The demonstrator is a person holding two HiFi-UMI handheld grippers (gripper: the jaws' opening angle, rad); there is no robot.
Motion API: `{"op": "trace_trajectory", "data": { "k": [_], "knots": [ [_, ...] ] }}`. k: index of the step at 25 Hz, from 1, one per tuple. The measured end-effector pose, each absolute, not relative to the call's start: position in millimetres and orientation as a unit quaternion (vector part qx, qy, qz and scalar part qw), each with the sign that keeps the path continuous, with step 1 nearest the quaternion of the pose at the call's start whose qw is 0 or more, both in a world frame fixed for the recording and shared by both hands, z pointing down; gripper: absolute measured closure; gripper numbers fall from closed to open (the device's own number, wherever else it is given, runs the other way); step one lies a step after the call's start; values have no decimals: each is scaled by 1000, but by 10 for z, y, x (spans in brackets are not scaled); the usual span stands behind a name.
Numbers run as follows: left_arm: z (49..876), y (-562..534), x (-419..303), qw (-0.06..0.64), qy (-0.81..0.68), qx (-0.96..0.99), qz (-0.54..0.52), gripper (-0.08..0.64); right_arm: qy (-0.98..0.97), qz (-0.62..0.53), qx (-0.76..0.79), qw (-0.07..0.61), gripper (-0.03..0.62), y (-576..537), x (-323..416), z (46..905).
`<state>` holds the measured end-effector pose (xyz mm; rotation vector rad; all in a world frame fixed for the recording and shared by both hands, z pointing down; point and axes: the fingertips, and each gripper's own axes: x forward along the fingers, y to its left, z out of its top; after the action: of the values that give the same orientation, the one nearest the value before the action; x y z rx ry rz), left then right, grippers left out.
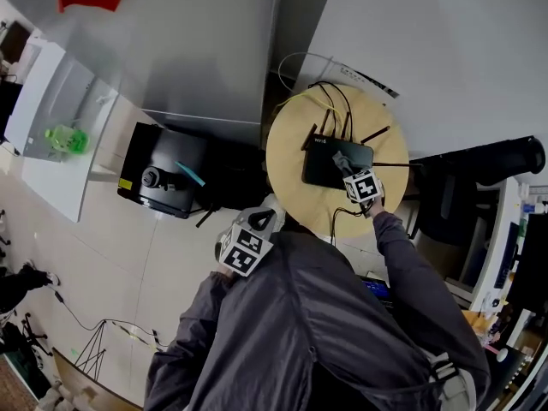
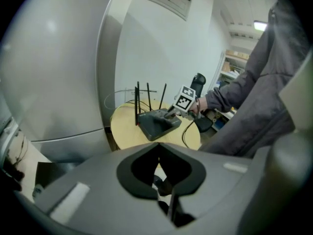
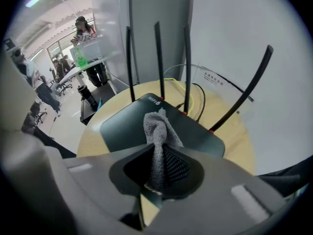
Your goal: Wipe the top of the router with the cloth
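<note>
Pinching the cloth [image 3: 157, 126] between its jaws, the right gripper [image 3: 155, 177] sits over the router [image 3: 120, 126], w/ the cloth's loose end bunched and resting on the router's dark top, roughly mid-lid. The router lies flat on the round table [image 1: 287, 157], toward the wall side. Its long axis runs left-right across the gripper's line of sight, w/ antennas standing along the far edge and cables trailing behind. So bare lid lies to both sides of the cloth and a bit ahead. The wipe prob. wants to run sideways along the lid, parallel to the antenna row, not forward into it. The left gripper [image 1: 259, 223] is held back near the person's body, well apart from the router, jaws pressed together on nothing. The right one is clearly nearer and does the work.
</note>
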<state>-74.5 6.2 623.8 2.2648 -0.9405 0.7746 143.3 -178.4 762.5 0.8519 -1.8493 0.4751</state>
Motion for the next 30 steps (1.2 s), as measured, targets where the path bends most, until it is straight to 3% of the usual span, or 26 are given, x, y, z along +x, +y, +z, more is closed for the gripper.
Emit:
{"op": "trace_trajectory", "data": {
  "k": [9, 30],
  "knots": [
    [6228, 87, -887, 298, -380, 819, 310, 560, -753, 180, 356, 524, 555, -2426, 1624, 7802],
    [6252, -69, -238, 247, -237, 874, 345, 560, -772, 212, 367, 473, 557, -1220, 1468, 7705]
  ]
}}
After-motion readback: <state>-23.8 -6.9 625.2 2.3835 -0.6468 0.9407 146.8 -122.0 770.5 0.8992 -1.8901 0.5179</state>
